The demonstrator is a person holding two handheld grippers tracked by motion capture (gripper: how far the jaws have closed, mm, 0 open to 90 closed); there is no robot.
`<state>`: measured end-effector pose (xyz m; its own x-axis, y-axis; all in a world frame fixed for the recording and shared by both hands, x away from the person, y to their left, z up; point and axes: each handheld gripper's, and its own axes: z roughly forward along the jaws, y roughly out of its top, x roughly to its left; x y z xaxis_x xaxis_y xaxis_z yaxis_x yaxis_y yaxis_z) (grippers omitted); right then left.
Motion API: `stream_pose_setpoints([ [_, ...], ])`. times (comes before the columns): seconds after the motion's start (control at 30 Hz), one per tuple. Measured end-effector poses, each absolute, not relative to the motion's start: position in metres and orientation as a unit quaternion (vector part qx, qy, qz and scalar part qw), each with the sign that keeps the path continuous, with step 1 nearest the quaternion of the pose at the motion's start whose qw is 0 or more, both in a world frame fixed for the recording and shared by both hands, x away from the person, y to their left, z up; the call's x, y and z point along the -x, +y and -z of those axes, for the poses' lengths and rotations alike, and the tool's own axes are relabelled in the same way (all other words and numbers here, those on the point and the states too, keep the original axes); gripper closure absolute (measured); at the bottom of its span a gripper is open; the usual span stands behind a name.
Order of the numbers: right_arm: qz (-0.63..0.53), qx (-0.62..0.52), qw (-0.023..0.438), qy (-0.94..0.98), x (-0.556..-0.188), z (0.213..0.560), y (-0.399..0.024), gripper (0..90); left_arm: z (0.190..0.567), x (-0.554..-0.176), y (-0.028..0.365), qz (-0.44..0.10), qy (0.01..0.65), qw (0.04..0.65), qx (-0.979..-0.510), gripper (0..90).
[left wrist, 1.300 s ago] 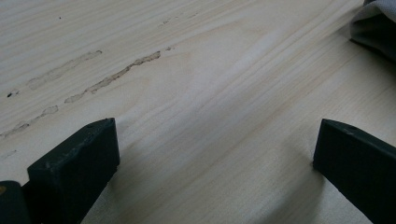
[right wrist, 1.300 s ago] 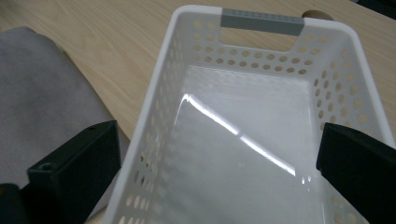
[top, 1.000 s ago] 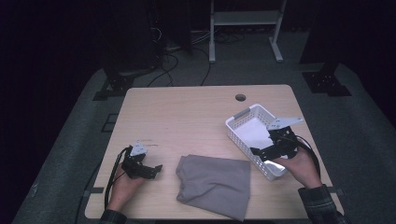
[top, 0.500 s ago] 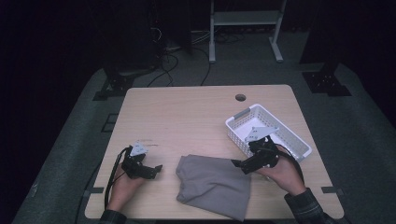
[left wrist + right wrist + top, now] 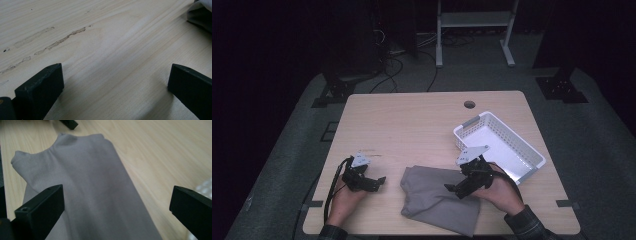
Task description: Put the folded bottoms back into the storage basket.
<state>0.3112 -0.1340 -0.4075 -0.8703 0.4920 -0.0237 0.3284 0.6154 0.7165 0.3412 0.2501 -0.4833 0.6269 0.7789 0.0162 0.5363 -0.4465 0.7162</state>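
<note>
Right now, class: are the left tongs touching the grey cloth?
Apart. In the high view, bare table separates the left tongs from the grey cloth; the left gripper view shows wood between the open jaws.

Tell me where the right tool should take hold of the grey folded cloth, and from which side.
Probably the cloth's right-hand folded edge, nearest the right tool, coming in low from the basket side. The cloth lies flat on the table, so a raised folded edge gives the open jaws something to close on; the flat middle offers no lip.

High view looks down over the table point(image 5: 412, 120); gripper views skim it closely — both share the grey cloth point(image 5: 437, 200).
</note>
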Motion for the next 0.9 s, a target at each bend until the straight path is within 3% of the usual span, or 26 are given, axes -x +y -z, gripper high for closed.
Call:
stream_pose_setpoints([
  [0.47,-0.359,-0.192,0.067,0.911,-0.308,0.446,-0.105,0.0,0.483,-0.341,0.25,-0.175,0.395,0.347,-0.832,0.0],
  [0.9,-0.335,-0.172,0.065,0.924,-0.306,0.471,-0.088,0.0,0.483,-0.341,0.25,-0.175,0.395,0.347,-0.833,0.0],
])
